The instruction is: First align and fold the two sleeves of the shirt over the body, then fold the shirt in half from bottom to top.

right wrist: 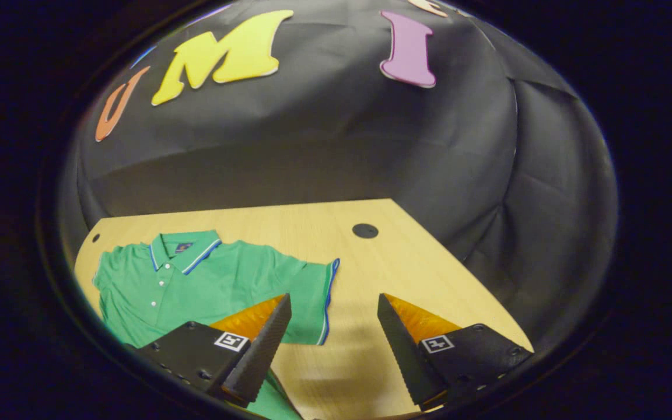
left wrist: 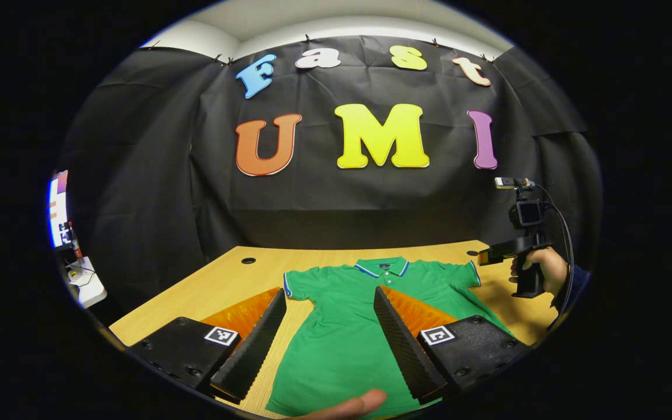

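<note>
In the left gripper view, a white object (left wrist: 82, 283) with small things on it stands at the far left, beside the table (left wrist: 219, 286). The wooden table has a round hole (left wrist: 248, 261) near its back edge. The left gripper (left wrist: 330, 303) hovers above the table with its fingers spread wide and holds nothing. Between and behind its fingers lies the green polo shirt (left wrist: 342, 344), flat on the table, collar (left wrist: 381, 267) toward the wall, both short sleeves spread out to the sides. A fingertip (left wrist: 350, 404) of a person shows at the bottom edge, over the shirt's lower part. At the right, a hand (left wrist: 537, 271) holds the right gripper above the table, beyond the shirt's sleeve.

In the right gripper view, the shirt (right wrist: 196, 280) lies at the left on the table (right wrist: 406, 262), its sleeve (right wrist: 315, 300) with blue trim reaching toward the middle. The right gripper (right wrist: 334, 304) is wide open and empty, one finger over the sleeve and one over bare wood.
</note>
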### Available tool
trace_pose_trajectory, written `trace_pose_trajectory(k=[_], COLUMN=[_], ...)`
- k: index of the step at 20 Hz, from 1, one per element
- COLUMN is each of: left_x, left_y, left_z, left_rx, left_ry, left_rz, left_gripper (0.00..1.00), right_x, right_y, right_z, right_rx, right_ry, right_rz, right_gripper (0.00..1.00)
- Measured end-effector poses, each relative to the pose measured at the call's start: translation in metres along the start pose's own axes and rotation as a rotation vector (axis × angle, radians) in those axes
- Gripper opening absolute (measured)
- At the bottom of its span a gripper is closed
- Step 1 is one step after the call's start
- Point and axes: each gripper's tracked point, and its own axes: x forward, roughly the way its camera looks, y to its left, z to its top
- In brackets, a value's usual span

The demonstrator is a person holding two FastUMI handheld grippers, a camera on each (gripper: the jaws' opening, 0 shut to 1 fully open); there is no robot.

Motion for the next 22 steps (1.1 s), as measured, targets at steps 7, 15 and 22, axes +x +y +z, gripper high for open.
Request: trace_pose_trajectory(k=[7, 15, 22], left_x=[0.014, 0.017, 0.022], left_y=[0.002, 0.000, 0.003], left_z=[-0.019, -0.021, -0.028], left_rx=[-0.014, 0.000, -0.008], left_ry=[0.062, 0.064, 0.082], left_rz=[0.010, 0.007, 0.011], left_gripper=[0.98, 0.98, 0.98], right_x=[0.046, 0.064, 0.054], right_y=[0.018, 0.013, 0.016], right_z=[-0.021, -0.030, -0.014], right_rx=[0.094, 0.187, 0.155], right_ry=[0.218, 0.290, 0.262], right_rz=[0.094, 0.077, 0.109], right_gripper=[0.65, 0.19, 0.00])
